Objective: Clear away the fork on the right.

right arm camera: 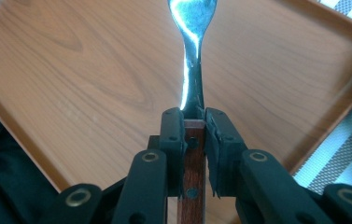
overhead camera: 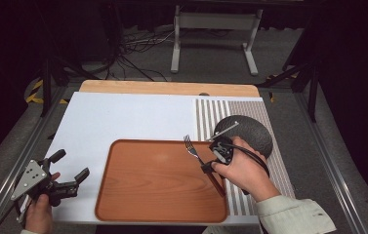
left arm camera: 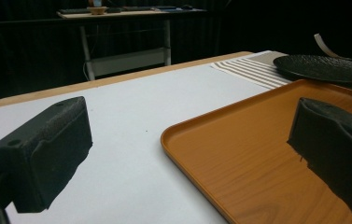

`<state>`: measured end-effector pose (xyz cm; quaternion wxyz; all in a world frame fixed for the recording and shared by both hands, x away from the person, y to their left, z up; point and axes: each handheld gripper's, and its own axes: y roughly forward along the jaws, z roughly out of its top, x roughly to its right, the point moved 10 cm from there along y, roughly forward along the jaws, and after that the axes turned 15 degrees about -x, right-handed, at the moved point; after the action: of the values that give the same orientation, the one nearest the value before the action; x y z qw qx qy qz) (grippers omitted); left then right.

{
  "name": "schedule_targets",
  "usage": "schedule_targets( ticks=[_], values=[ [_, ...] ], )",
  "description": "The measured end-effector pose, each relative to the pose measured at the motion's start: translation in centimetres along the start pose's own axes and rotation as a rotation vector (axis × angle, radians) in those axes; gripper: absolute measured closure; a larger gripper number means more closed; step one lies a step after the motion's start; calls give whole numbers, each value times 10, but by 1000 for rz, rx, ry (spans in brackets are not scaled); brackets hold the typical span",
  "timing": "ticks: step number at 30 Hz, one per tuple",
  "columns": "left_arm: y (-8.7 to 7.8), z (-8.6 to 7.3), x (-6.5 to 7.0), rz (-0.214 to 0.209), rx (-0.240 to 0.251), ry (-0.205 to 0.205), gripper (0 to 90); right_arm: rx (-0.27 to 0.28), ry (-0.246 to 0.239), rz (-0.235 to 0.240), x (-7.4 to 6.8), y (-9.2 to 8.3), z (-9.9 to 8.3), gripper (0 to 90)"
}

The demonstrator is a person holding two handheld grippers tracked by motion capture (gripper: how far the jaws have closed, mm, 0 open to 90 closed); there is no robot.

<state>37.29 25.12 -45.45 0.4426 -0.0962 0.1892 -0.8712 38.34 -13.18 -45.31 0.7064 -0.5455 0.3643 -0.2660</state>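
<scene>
A fork (overhead camera: pixel 197 154) with a brown wooden handle is held over the right side of the orange-brown tray (overhead camera: pixel 147 195), tines pointing away and left. My right gripper (overhead camera: pixel 208 167) is shut on its handle; in the right gripper view the jaws of this gripper (right arm camera: pixel 193 123) clamp the wooden handle and the steel neck of the fork (right arm camera: pixel 191 60) rises above the tray (right arm camera: pixel 80 70). My left gripper (overhead camera: pixel 70 168) hangs open at the table's front left corner, beside the tray's left edge. Its wide-apart pads (left arm camera: pixel 47 149) frame the tray's corner (left arm camera: pixel 211 154).
A dark round plate (overhead camera: pixel 250 132) lies on a striped placemat (overhead camera: pixel 211 114) at the right, just beyond my right hand. A white sheet (overhead camera: pixel 113 117) covers the table's left and middle. The same plate (left arm camera: pixel 323 67) appears far right in the left gripper view.
</scene>
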Motion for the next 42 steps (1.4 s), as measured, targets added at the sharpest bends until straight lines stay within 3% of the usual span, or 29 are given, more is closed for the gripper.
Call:
schedule_targets(
  ticks=[13,22,42],
  values=[
    [0,0,0,3,-1,2,4,-71,80,-7,-1,28,-5,783],
    [0,0,0,-2,-4,2,4,-116,140,-37,4,43,-8,782],
    [0,0,1,-4,-3,2,4,-168,181,-38,3,57,-11,779]
  ],
)
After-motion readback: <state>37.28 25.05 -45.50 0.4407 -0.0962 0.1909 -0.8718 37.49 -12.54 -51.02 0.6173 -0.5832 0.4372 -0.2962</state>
